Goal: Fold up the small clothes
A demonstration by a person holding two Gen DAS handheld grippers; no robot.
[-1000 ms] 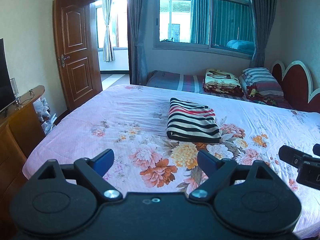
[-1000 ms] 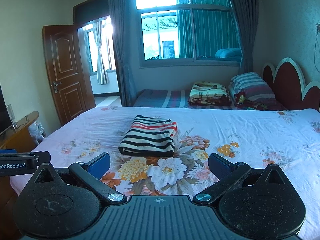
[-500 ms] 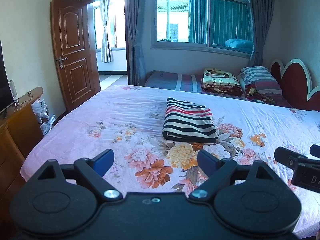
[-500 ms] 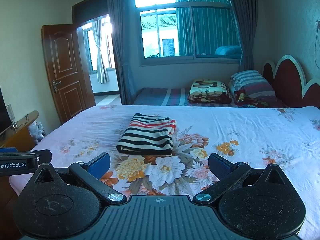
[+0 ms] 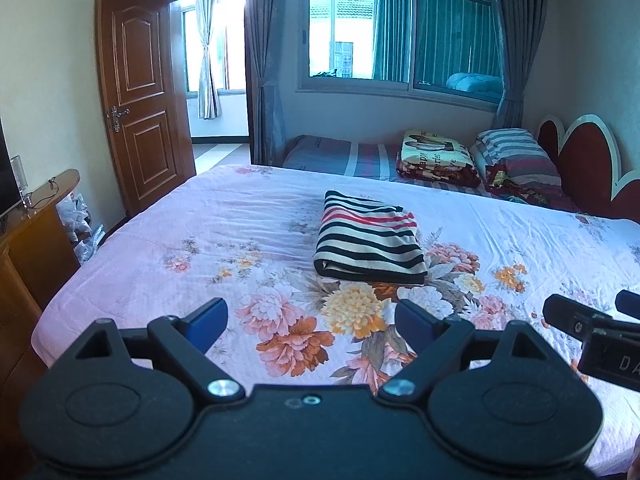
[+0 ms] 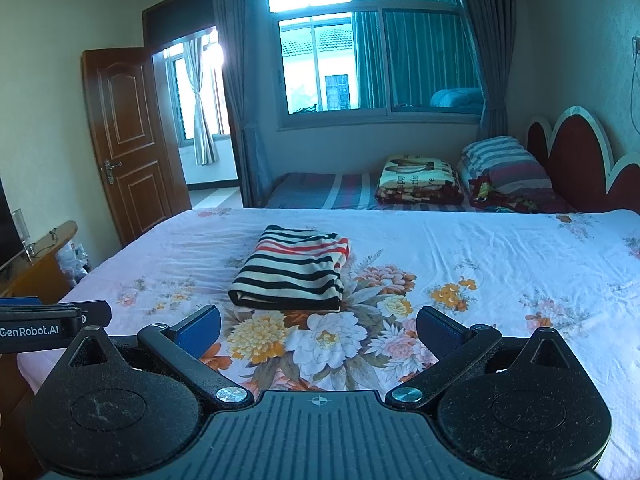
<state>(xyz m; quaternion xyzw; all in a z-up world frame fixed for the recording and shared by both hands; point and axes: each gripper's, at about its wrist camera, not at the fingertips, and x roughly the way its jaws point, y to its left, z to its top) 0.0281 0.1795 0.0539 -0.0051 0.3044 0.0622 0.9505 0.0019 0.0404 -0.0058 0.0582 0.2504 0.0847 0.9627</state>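
**Striped top folded on the flowery bed, both grippers hanging back**

The striped shirt (image 5: 370,242) (black, cream and a few red stripes) sits folded into a neat rectangle around the middle of the bed (image 5: 200,240), on the pink floral sheet, just beyond the big printed flowers.

The left hand-held gripper (image 5: 310,322) is spread wide with nothing between its blue pads, hovering over the near edge of the bed, well short of the shirt. Same for the right hand-held gripper (image 6: 318,330): released, empty, not touching the shirt.

Readable stuff: "GenRobot.AI" on the left unit's side as seen from the right wrist view, and "DA" on the right unit at the edge of the left view. The folded blanket (image 6: 418,180) on the far bed has lettering, too small to read properly.
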